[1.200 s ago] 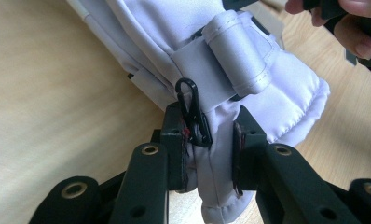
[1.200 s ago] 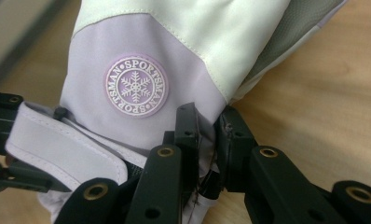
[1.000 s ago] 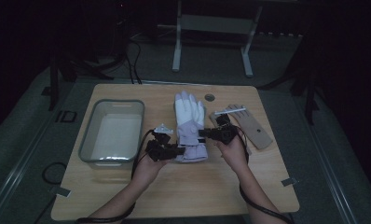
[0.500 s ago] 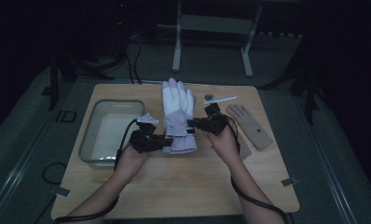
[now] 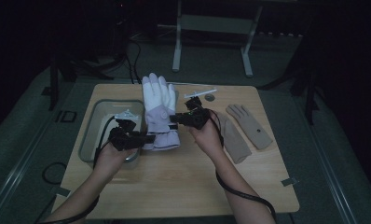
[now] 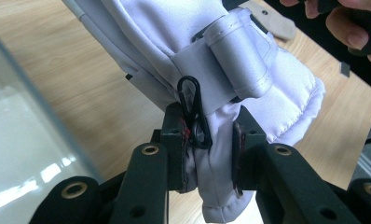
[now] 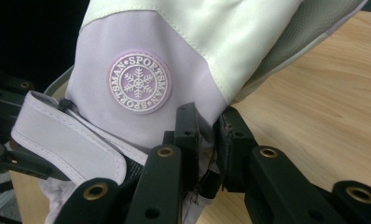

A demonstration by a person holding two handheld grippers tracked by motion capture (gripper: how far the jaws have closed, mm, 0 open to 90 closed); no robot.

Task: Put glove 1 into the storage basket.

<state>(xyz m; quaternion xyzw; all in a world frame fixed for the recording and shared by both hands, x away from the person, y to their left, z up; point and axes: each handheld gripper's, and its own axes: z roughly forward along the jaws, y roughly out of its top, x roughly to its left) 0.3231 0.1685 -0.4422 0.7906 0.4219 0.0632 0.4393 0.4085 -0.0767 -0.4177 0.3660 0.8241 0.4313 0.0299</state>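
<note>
The white ski glove (image 5: 159, 109) hangs lifted over the wooden table (image 5: 183, 172), just right of the clear tub (image 5: 92, 135), fingers pointing to the far edge. The left gripper (image 5: 144, 138) is clamped on the cuff beside a black clip (image 6: 193, 109); the right gripper (image 5: 174, 119) pinches the lilac side below the snowflake badge (image 7: 139, 82). Bare table lies open nearer the person. Right of the glove lie two tan gloves (image 5: 249, 126). The tub's contents are hard to make out

high view: dim, dark surround | gripper views: bright, sharp nearby | glare: faint on tray (image 6: 16, 154)
</note>
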